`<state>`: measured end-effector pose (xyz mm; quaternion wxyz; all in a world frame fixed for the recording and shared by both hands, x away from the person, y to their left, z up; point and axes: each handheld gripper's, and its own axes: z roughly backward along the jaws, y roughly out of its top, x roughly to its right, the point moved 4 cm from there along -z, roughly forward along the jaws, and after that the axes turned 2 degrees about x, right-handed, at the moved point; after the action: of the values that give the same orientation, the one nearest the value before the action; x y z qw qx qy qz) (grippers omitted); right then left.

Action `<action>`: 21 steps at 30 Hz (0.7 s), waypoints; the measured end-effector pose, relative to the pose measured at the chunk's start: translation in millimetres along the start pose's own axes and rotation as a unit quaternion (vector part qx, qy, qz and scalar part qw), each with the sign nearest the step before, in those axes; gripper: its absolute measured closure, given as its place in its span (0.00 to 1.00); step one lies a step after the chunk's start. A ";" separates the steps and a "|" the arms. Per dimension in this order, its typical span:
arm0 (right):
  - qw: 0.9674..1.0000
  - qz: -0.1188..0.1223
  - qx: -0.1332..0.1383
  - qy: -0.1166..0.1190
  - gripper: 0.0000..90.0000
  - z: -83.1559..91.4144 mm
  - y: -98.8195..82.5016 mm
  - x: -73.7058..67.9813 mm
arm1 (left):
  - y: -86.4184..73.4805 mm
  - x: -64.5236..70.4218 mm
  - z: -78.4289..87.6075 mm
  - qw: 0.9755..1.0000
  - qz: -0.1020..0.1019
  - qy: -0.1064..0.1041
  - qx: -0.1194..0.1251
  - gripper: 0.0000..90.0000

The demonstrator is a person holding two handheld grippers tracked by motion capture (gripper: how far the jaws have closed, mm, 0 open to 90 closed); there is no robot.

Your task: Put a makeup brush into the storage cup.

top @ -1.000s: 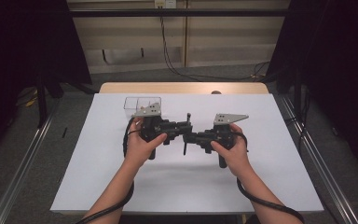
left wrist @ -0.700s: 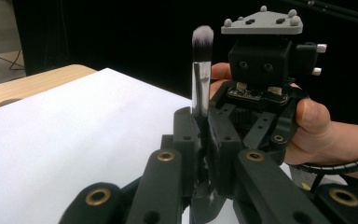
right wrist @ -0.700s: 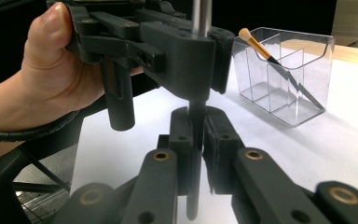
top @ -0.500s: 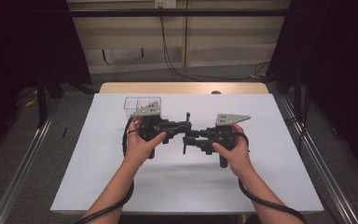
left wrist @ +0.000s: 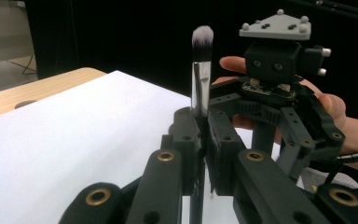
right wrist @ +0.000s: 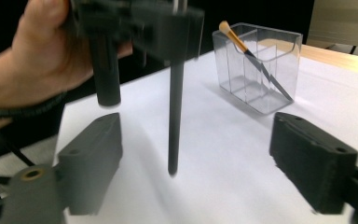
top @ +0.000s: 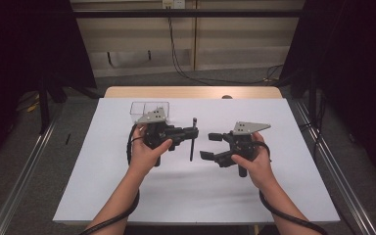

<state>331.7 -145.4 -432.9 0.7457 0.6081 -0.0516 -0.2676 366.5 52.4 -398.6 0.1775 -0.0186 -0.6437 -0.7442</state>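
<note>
A: Thin black-handled makeup brush with a silver ferrule and grey-white bristles (left wrist: 201,70) is clamped upright in the left tool (top: 192,133), over the middle of the white-covered desk (top: 196,196). Light, stiff, slick handle. Grip the handle just under the ferrule, never the soft tip.

B: Right tool (top: 209,146)?

A: Its jaws have just been opening, now wide apart with nothing pressed. Brush handle hangs between them, untouched.

B: Count?

A: Two brushes: this one, plus a second brush with an orange tip (right wrist: 254,59) leaning in the clear plastic compartment box (top: 149,108) near the desk's far left edge. One box. Two tools.
</note>
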 end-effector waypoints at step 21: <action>0.998 0.023 -0.023 -0.048 0.11 34.0 -21.3 7.7 | -1.7 -10.3 10.7 1.000 -0.002 0.022 0.001 0.93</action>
<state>317.4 -181.3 -446.0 0.7622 0.5757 -0.0948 -0.2803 373.5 65.4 -401.0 0.1898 -0.0008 -0.6402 -0.7444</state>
